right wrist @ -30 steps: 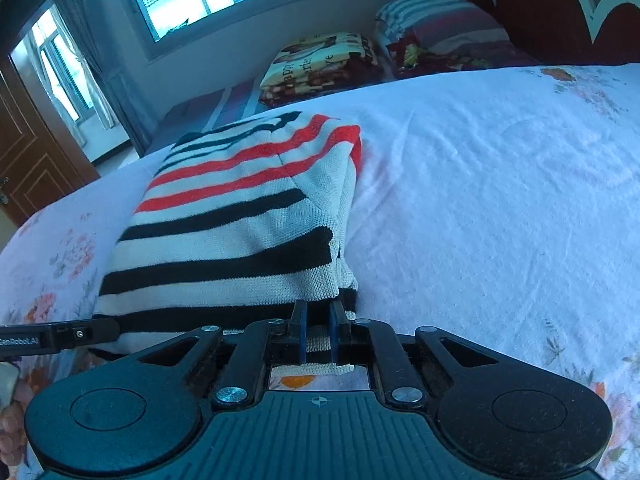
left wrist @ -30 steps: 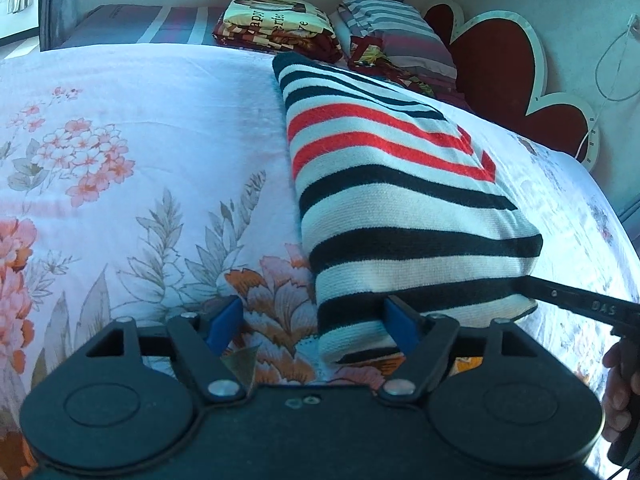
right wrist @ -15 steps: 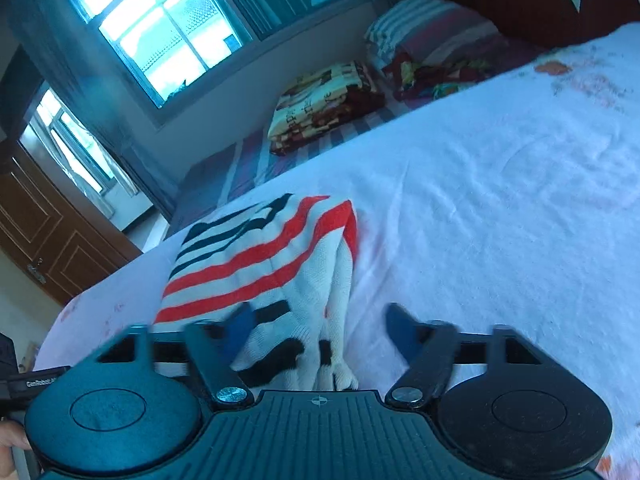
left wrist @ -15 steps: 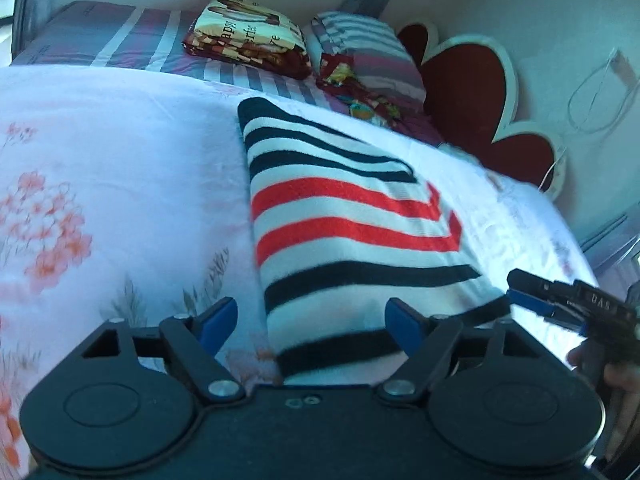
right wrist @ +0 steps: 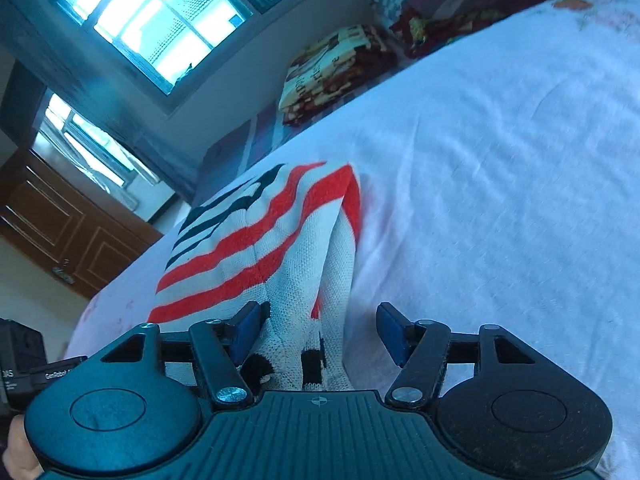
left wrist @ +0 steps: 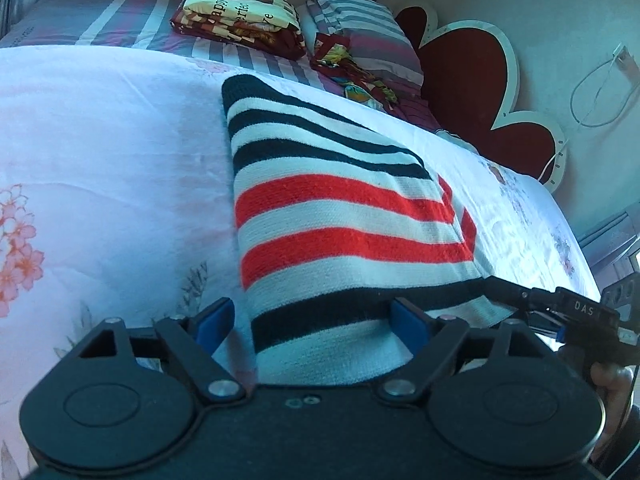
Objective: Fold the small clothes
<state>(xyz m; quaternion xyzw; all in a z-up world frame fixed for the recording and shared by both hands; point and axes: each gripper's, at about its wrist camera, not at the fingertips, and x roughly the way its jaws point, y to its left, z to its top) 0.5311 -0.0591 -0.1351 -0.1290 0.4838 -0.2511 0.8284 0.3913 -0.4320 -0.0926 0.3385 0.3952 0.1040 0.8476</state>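
- The striped sweater (left wrist: 340, 216), folded into a long block with black, white and red bands, lies on the flowered bedsheet (left wrist: 100, 152) and fills the middle of the left wrist view, running from the bottom centre toward the upper middle of the frame.
- The left gripper (left wrist: 308, 316) sits at the bottom of that view with its blue-padded fingers (left wrist: 212, 318) spread wide apart; the near end of the sweater lies between them, and no pad presses on it.
- At the right edge of the same view the right gripper (left wrist: 560, 304) reaches in, its dark tip at the sweater's lower right corner.
- In the right wrist view the right gripper (right wrist: 320, 330) stands open at the bottom of the frame. The bunched near edge of the sweater (right wrist: 272, 248) rises between the pads, close against the left one and apart from the right one.
- A folded printed blanket (left wrist: 240, 8) and a striped pillow (left wrist: 360, 36) lie in the upper middle of the left wrist view, beyond the sweater.
- A red heart-shaped headboard (left wrist: 472, 80) stands at the upper right.
- A bright window (right wrist: 152, 20) fills the upper left of the right wrist view, with a brown wooden door (right wrist: 68, 232) below it at the left edge.
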